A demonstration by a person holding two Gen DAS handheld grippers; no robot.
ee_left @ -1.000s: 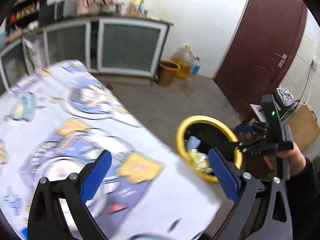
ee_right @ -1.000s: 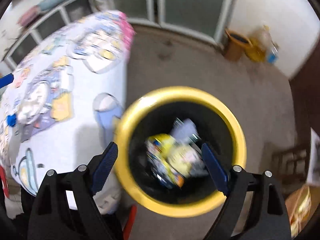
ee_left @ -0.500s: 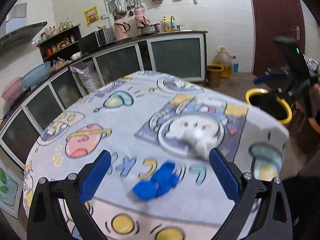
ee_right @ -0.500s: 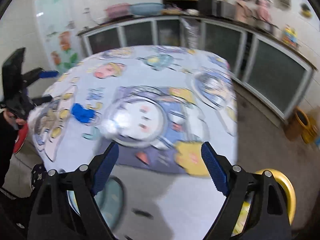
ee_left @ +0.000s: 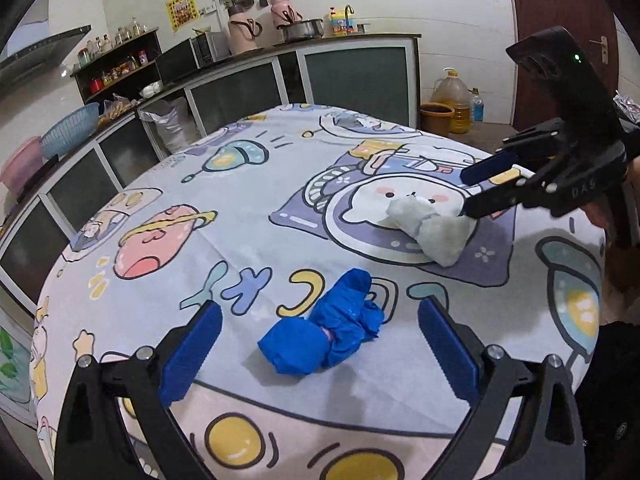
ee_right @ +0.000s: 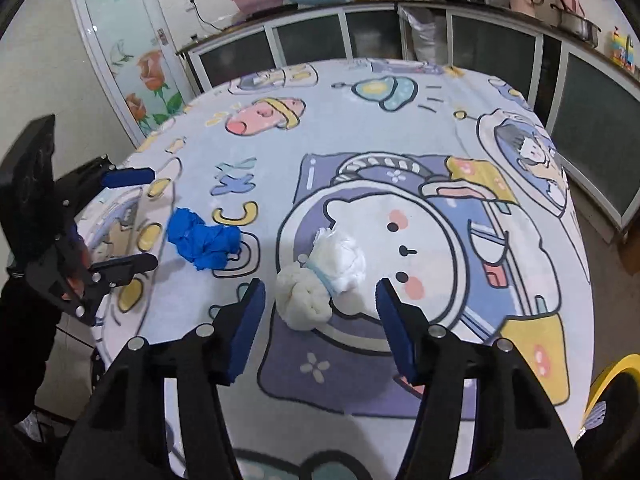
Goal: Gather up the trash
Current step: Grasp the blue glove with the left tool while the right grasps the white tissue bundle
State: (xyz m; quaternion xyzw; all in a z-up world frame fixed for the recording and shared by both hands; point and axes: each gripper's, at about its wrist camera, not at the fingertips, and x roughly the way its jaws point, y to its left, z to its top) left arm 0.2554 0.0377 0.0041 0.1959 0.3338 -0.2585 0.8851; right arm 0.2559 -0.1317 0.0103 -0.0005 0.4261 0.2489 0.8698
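Observation:
Two pieces of trash lie on the cartoon-print tablecloth. A crumpled blue wad sits just ahead of my left gripper, whose jaws stand wide open on either side of it without touching. To its right lies a white crumpled wad. My right gripper straddles the white wad and its jaws are closing, with gaps still showing at both pads. The blue wad and left gripper appear at the left of the right wrist view. The right gripper reaches in from the right.
A yellow-rimmed bin stands on the floor past the table's right edge. Kitchen cabinets with pots and flasks line the far wall. A brown bucket and an oil jug stand by the door.
Both views swung from the yellow bin to the tabletop. The left gripper came up to the blue wad. The right gripper came down around the white wad and its jaws narrowed.

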